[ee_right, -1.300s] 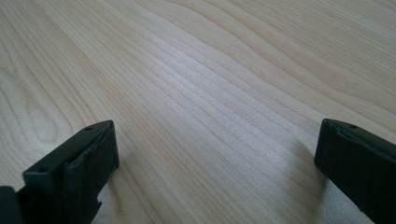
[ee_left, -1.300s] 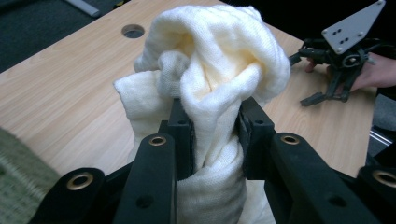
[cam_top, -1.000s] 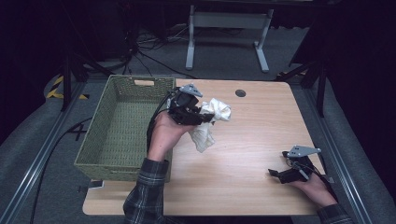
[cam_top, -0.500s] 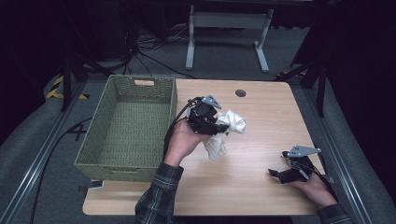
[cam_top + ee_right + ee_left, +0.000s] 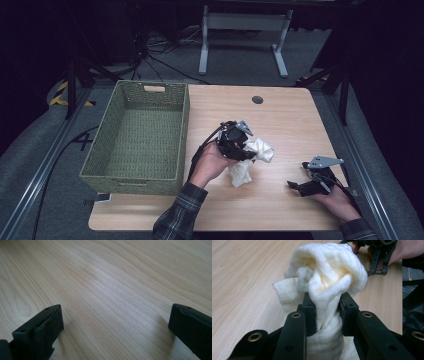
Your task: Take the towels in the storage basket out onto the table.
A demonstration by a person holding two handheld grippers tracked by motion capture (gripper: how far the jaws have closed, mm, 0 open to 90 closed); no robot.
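A: Your left gripper [image 5: 248, 150] has carried the cloth [image 5: 249, 162] away from the basket [image 5: 134, 176] and down toward the middle of the table [image 5: 280, 120]. A second ago you held it up beside the basket's right wall; now it hangs low, its tail at or just above the wood, though I can't tell whether it touches.

B: And the grip?

A: No change there. In the left gripper view your jaws stand narrow, and both pads [image 5: 312, 315] press into a bunched neck of the cloth [image 5: 324, 285], with the rest bulging out beyond them. You hold it firmly.

B: What does that mean for the job?

A: You look to be bringing the cloth out onto open table, not putting it away. I'd judge you are about to set it down, perhaps to spread or fold it.

B: My right hand?

A: It hasn't stirred. Your right gripper [image 5: 305, 186] rests near the table's right front edge, well apart from the cloth. In its own view the jaws gape wide over bare wood [image 5: 112, 285], with nothing between them.

B: Anything in the basket?

A: Nothing that I can see. The woven floor shows bare from wall to wall. It sits on the table's left side, with the cloth outside it, to its right.
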